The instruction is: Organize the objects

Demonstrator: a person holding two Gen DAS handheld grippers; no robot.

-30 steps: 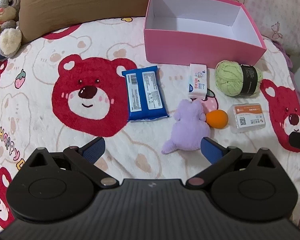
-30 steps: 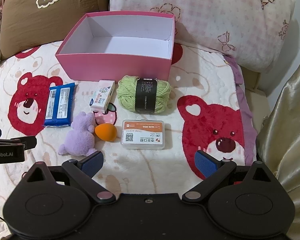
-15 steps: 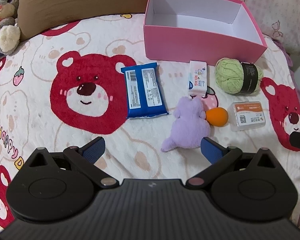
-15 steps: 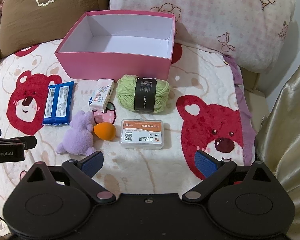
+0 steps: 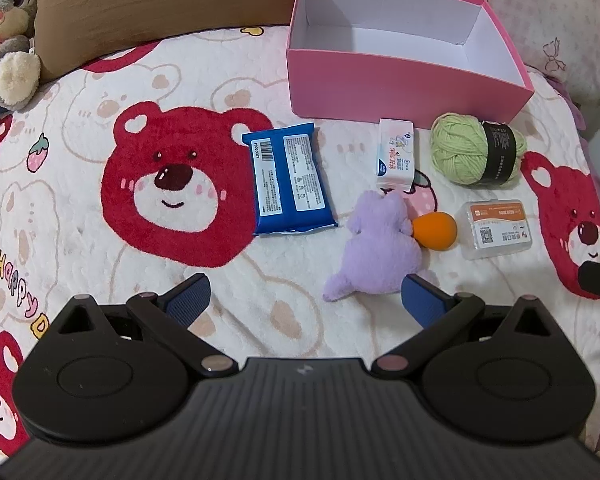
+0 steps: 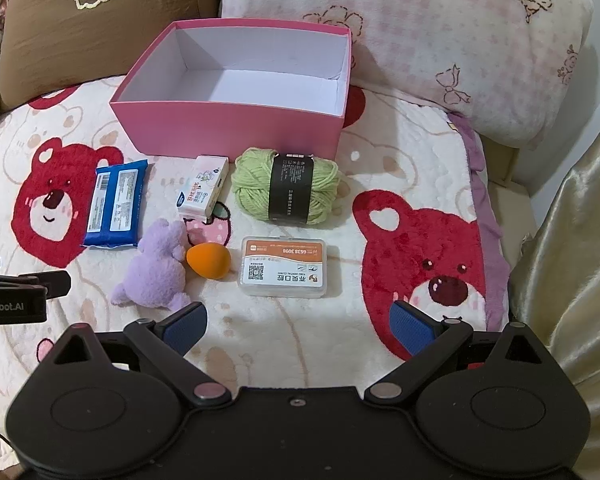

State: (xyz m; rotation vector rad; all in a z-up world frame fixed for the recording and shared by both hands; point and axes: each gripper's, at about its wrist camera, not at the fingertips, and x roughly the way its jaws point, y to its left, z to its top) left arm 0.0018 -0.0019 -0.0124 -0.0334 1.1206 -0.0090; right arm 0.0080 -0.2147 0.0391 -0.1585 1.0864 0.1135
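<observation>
An open, empty pink box (image 5: 400,88) (image 6: 228,128) stands at the back of the bear-print bed. In front of it lie a blue wipes pack (image 5: 288,184) (image 6: 116,204), a small white carton (image 5: 396,154) (image 6: 202,190), a green yarn ball (image 5: 476,148) (image 6: 288,186), a purple plush (image 5: 376,248) (image 6: 156,268), an orange sponge egg (image 5: 436,230) (image 6: 209,260) and a clear plastic case (image 5: 496,228) (image 6: 284,266). My left gripper (image 5: 304,300) is open and empty, just short of the plush. My right gripper (image 6: 298,326) is open and empty, just short of the case.
A brown pillow (image 6: 92,28) and a pink checked pillow (image 6: 420,40) lean behind the box. A grey bunny toy (image 5: 8,36) sits at the far left. A gold curtain (image 6: 572,260) hangs past the bed's right edge.
Both grippers have eased slightly, so the objects sit a little differently in view. Both stay open and empty; no object has moved.
</observation>
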